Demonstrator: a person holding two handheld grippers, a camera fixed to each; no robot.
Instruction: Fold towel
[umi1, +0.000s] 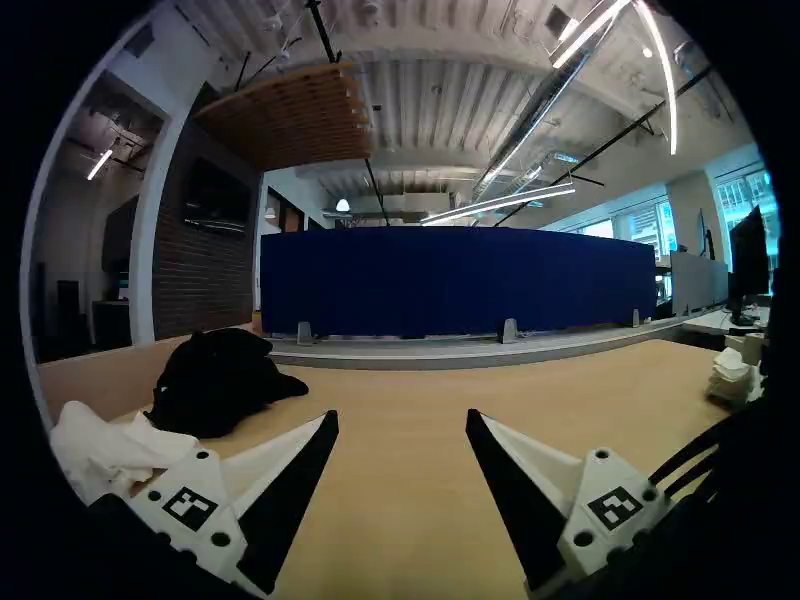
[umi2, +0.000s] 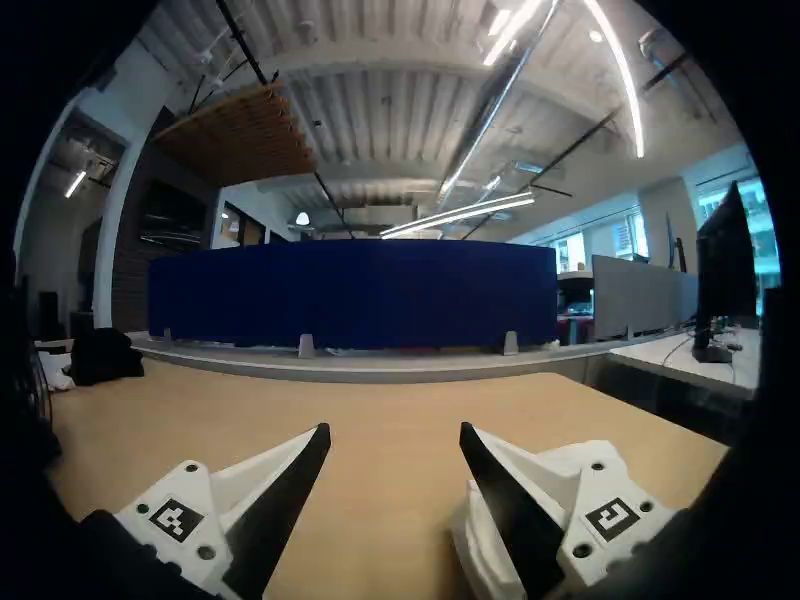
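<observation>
Left hand-held gripper (umi1: 400, 412), right hand-held gripper (umi2: 393, 425), level, gaping

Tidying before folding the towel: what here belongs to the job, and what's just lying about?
Job: white cloth, black cloth (unsure which gets folded), left gripper, right gripper.
Lying about: monitor, divider, white pile.

A cloth heap (umi1: 215, 380) lies on the table (umi1: 400, 420) behind the towel (umi1: 100, 450).
</observation>
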